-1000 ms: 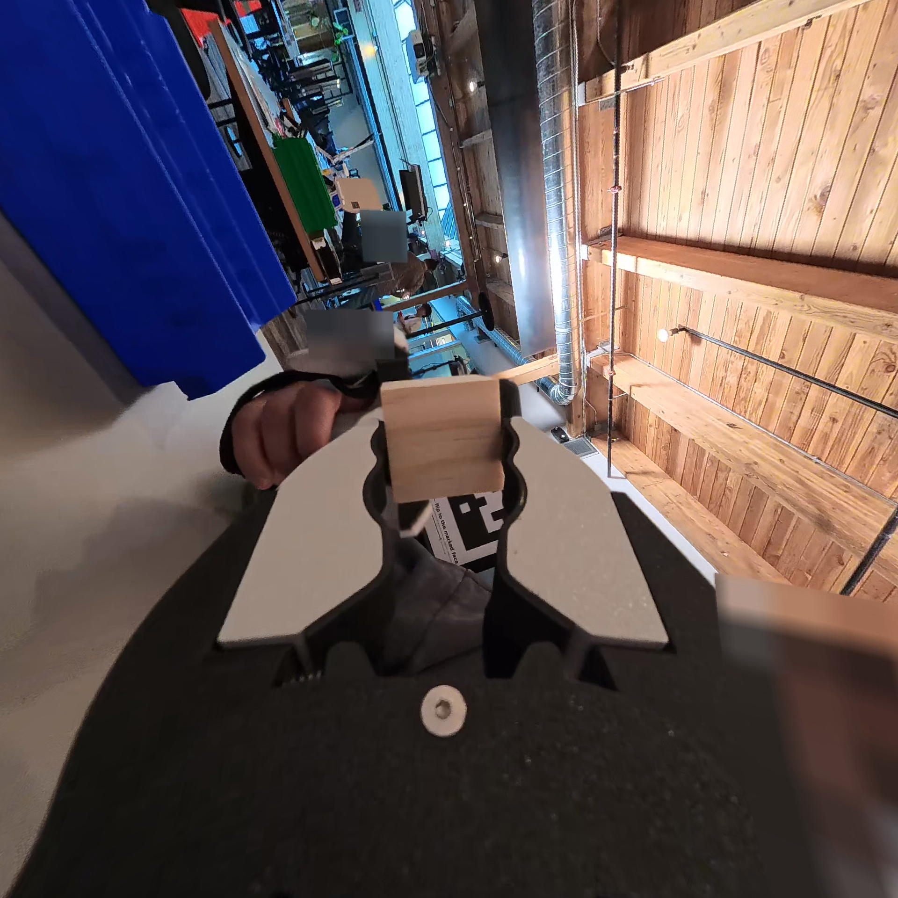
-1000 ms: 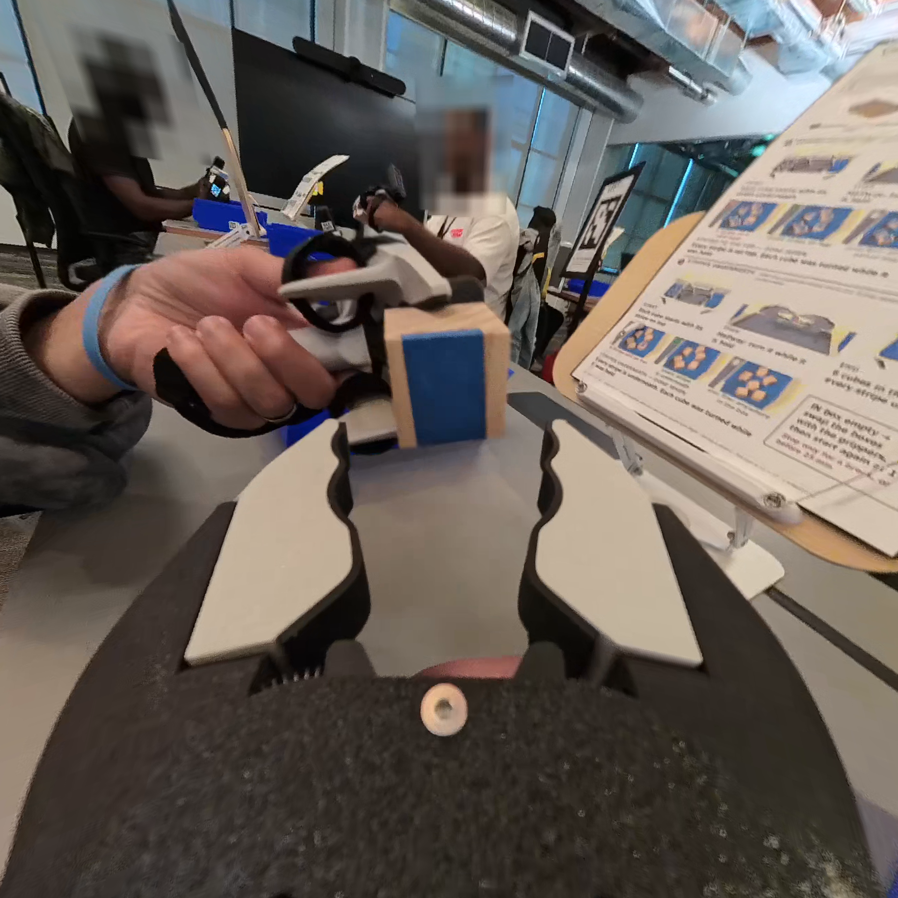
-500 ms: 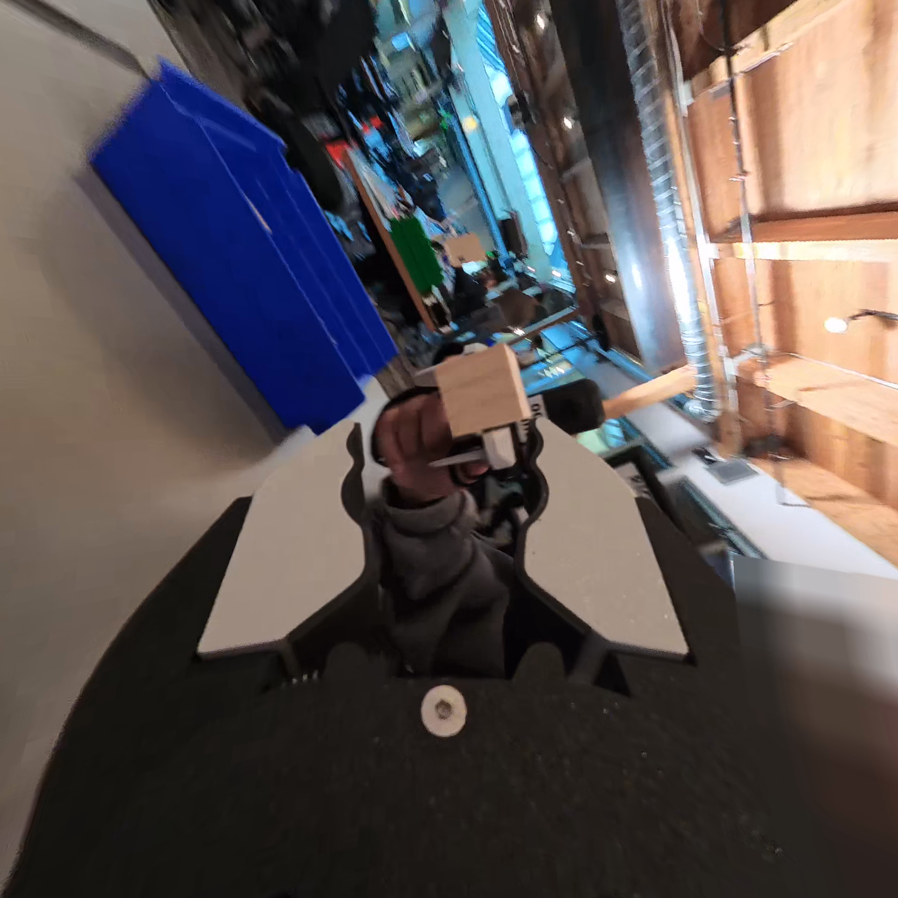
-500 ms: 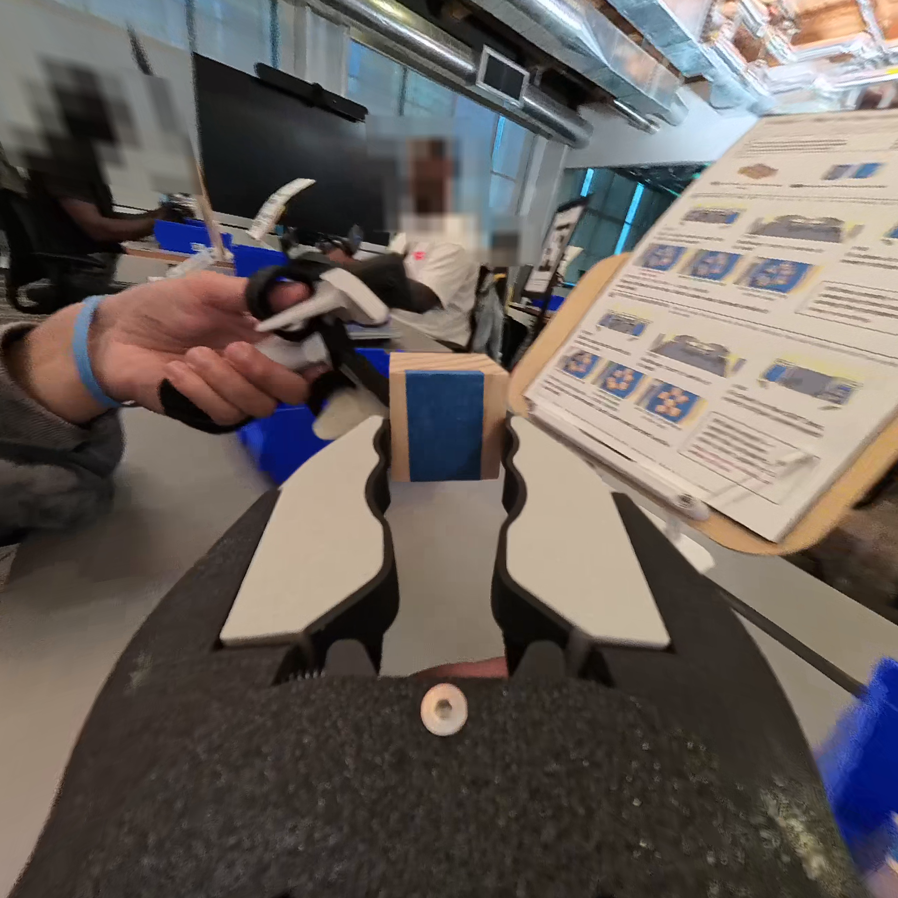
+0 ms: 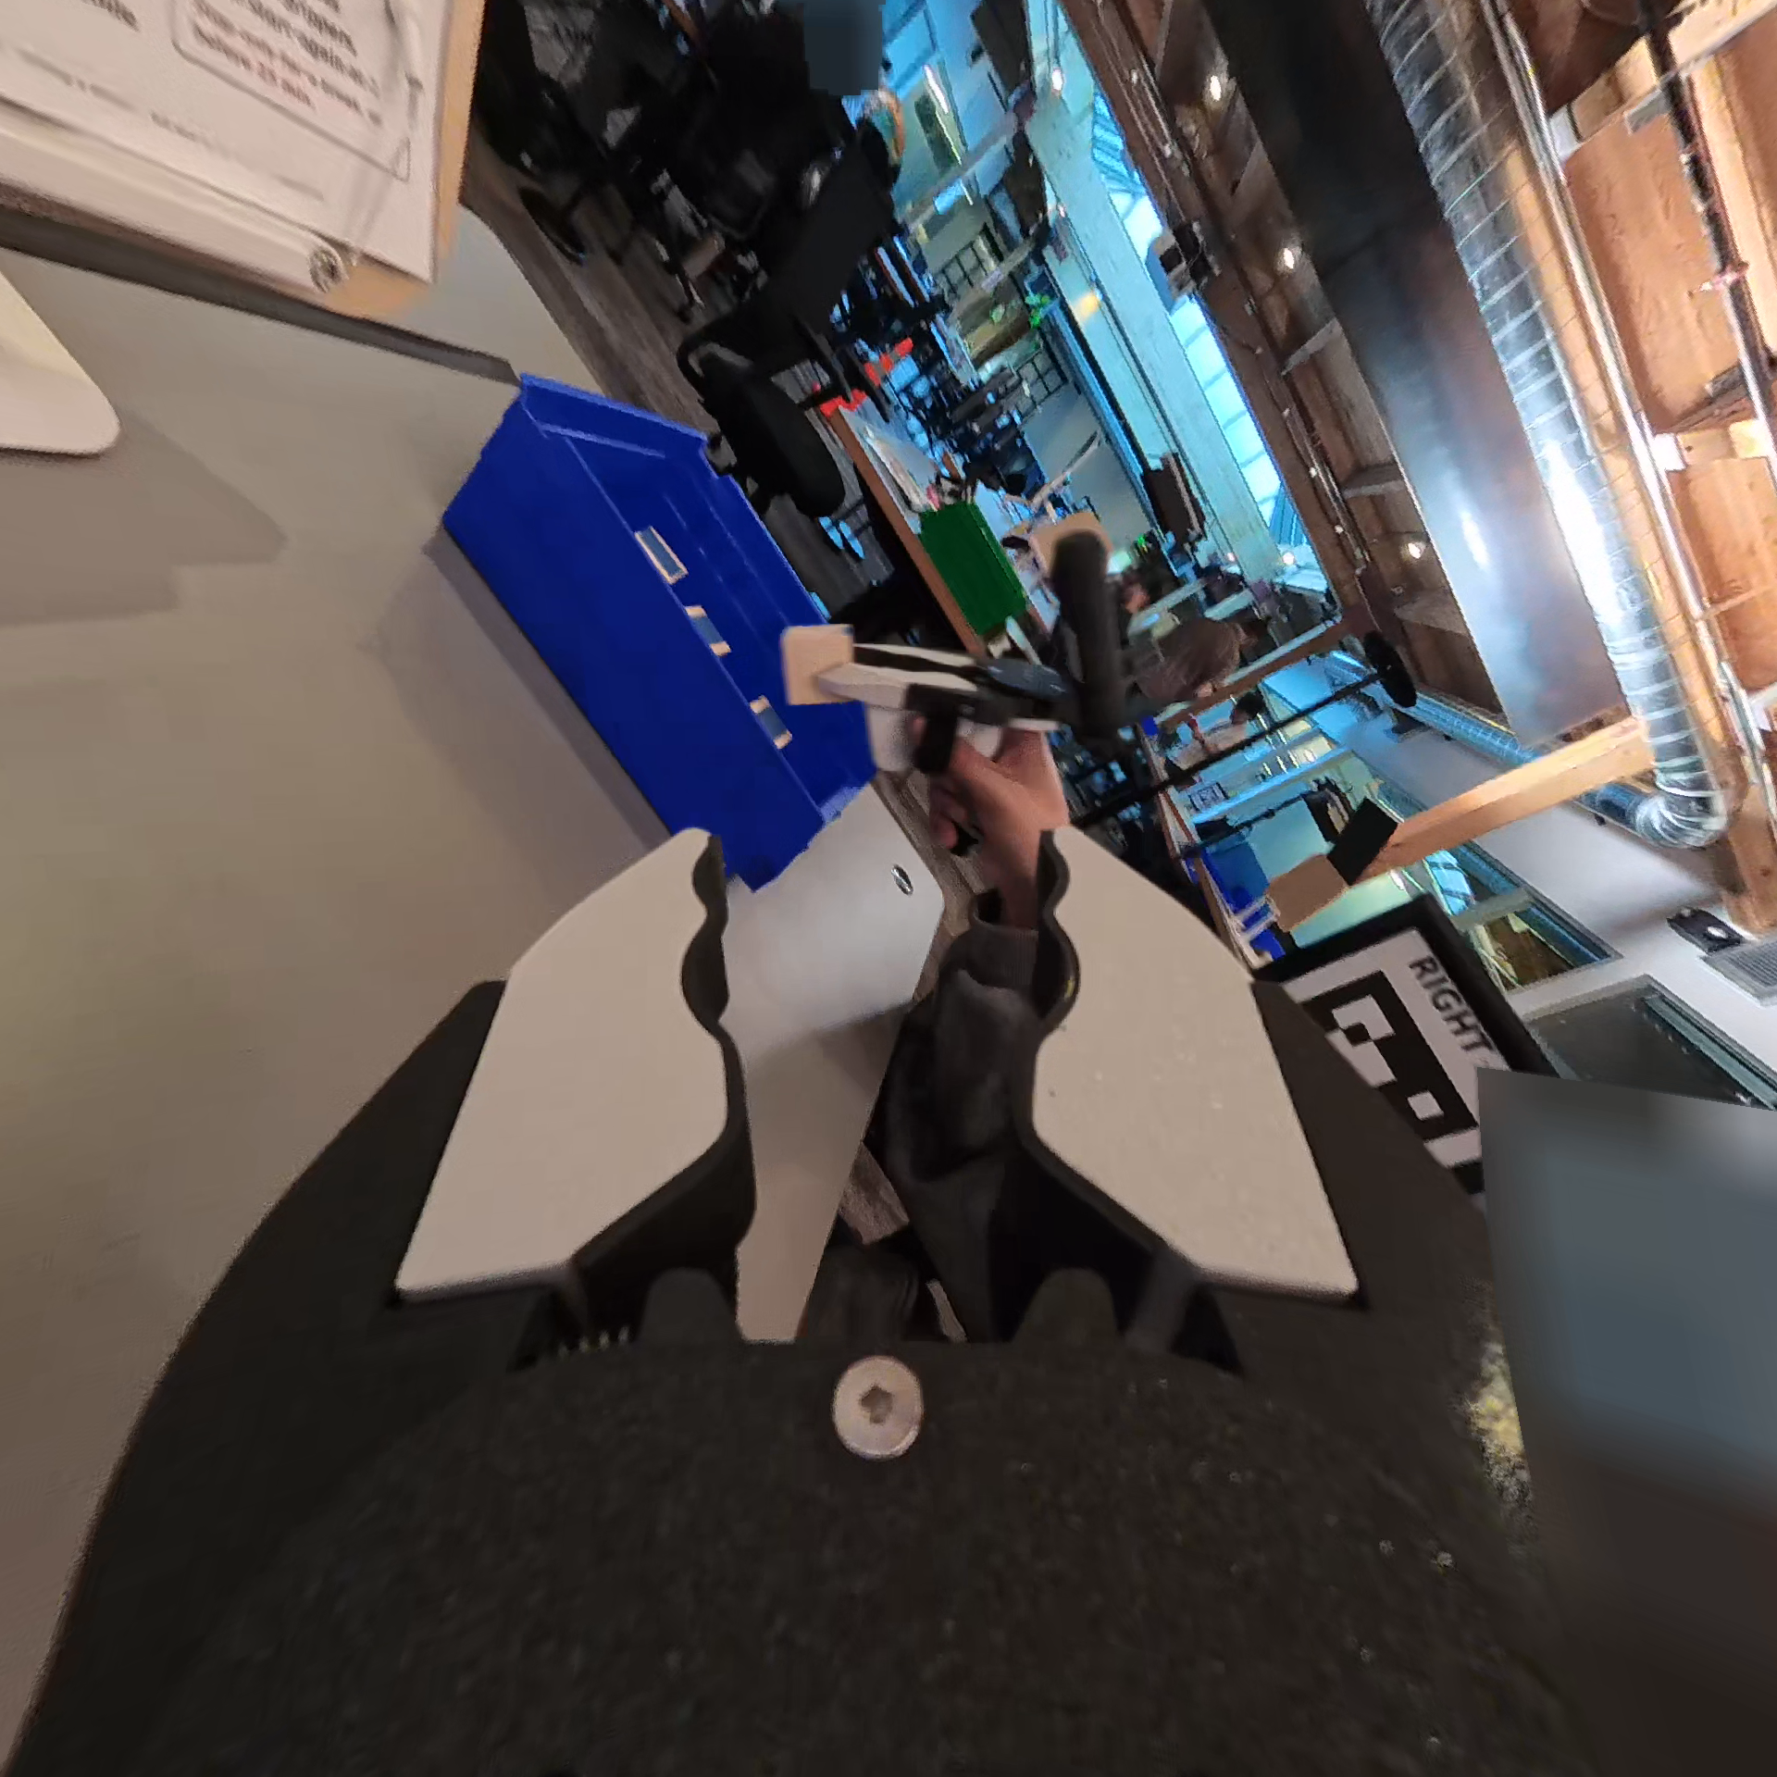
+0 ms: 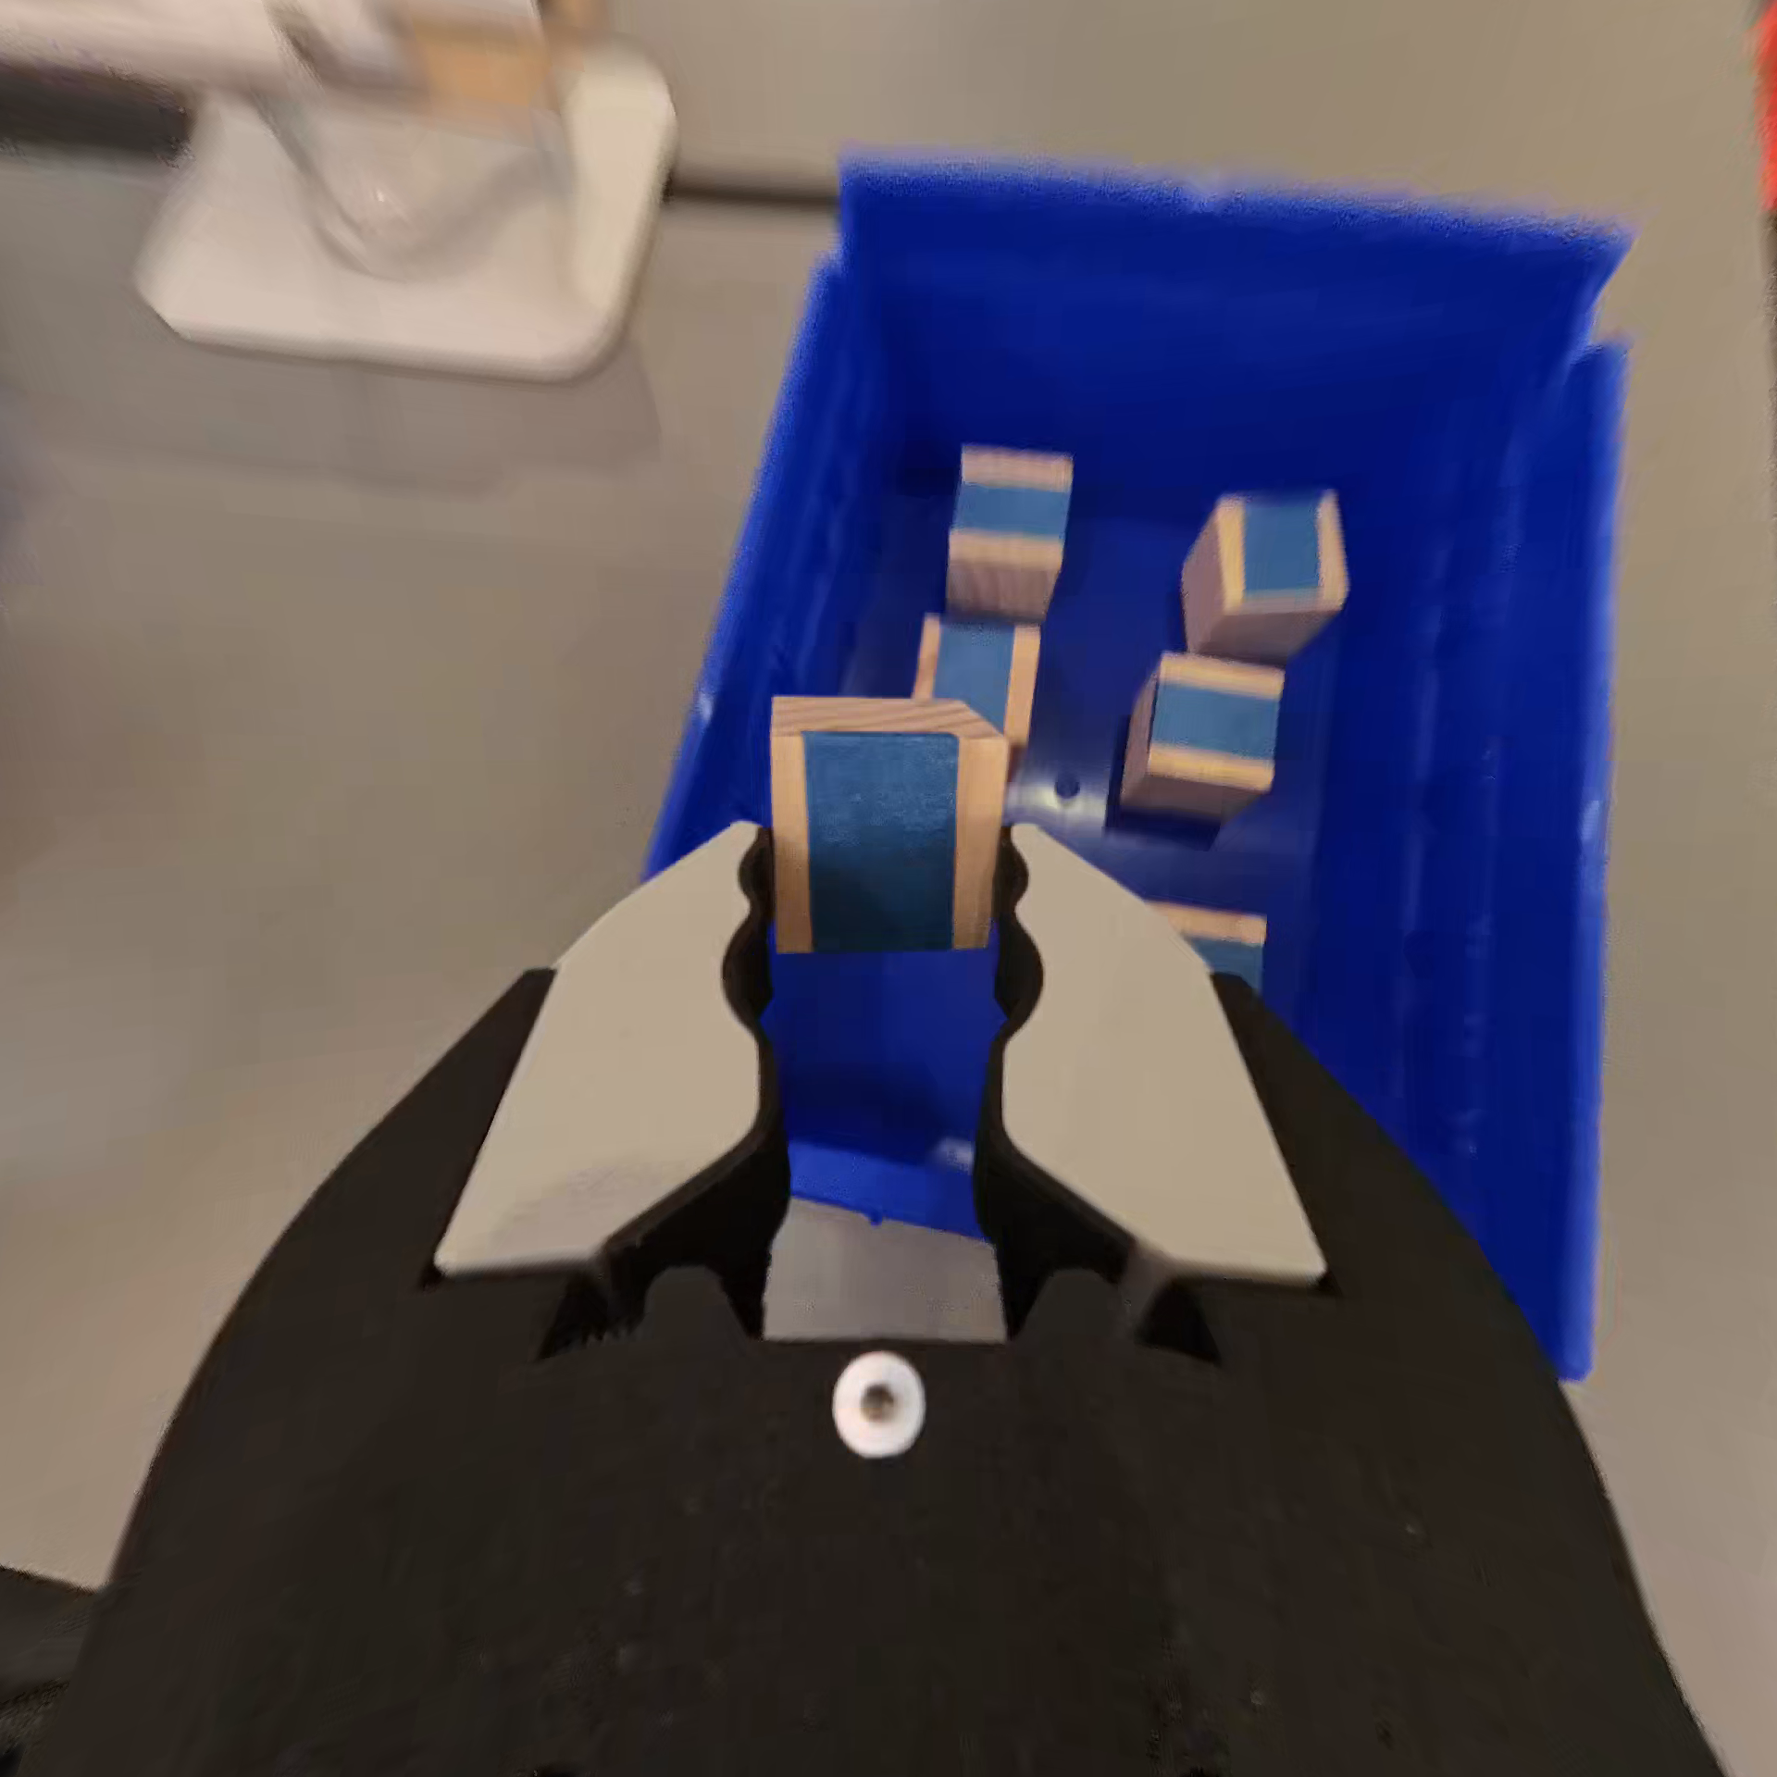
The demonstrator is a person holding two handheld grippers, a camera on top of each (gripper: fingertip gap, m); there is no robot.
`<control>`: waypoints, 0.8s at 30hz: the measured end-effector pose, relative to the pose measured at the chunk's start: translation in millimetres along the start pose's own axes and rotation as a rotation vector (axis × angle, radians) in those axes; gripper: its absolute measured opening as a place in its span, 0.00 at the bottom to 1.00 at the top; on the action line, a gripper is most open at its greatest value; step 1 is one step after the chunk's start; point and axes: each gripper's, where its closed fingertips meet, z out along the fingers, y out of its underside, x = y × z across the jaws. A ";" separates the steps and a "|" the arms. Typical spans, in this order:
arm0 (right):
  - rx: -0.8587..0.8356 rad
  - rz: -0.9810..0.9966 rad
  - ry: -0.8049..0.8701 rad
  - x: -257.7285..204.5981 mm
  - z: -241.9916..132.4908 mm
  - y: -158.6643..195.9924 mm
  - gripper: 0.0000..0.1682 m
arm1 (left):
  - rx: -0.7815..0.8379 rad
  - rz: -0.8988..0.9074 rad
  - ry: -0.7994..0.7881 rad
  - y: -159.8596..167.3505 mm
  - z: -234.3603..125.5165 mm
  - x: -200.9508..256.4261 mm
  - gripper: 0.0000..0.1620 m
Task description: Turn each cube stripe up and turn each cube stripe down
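Observation:
My right gripper (image 6: 885,851) is shut on a wooden cube (image 6: 880,837) whose blue stripe faces the camera. It holds the cube above the near left part of the blue bin (image 6: 1202,317). Several cubes (image 6: 1207,731) lie in the bin with their stripes up. My left gripper (image 5: 880,856) is open and empty, tilted, above the grey table. In the left wrist view the right gripper (image 5: 923,683) shows farther off with the cube (image 5: 815,663) over the blue bin (image 5: 625,615).
A white stand base (image 6: 413,240) sits on the grey table left of the bin. It carries a wooden board with an instruction sheet (image 5: 221,125). A hand and grey sleeve (image 5: 1000,798) hold the right gripper. The room lies behind.
The cube passed from my left gripper to my right gripper. The left opened and drew back. The right swung down over the blue bin with the cube.

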 end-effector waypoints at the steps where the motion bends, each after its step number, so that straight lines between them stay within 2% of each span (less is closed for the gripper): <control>1: -0.084 0.003 0.021 3.2 12.4 13.5 0.26 | -0.026 -0.012 0.024 4.6 3.9 2.0 0.37; 5: -0.309 -0.032 0.073 10.1 50.8 51.4 0.26 | -0.084 -0.013 0.015 15.8 15.5 -1.4 0.37; 12: -0.430 -0.036 0.124 17.0 72.9 75.0 0.26 | -0.120 0.049 -0.090 22.4 21.0 -11.9 0.37; 16: -0.417 -0.025 0.119 18.2 74.3 73.6 0.26 | -0.128 0.049 -0.098 24.1 22.2 -13.4 0.37; 20: -0.300 -0.038 0.084 14.1 64.9 51.0 0.34 | -0.136 0.056 -0.110 25.5 23.7 -14.2 0.37; 22: -0.139 -0.055 0.035 3.8 46.4 20.4 0.35 | -0.140 0.062 -0.111 26.3 24.1 -13.3 0.37; 24: 0.089 -0.092 -0.093 -23.7 16.6 -17.5 0.35 | -0.132 0.065 -0.117 24.9 23.9 -13.4 0.37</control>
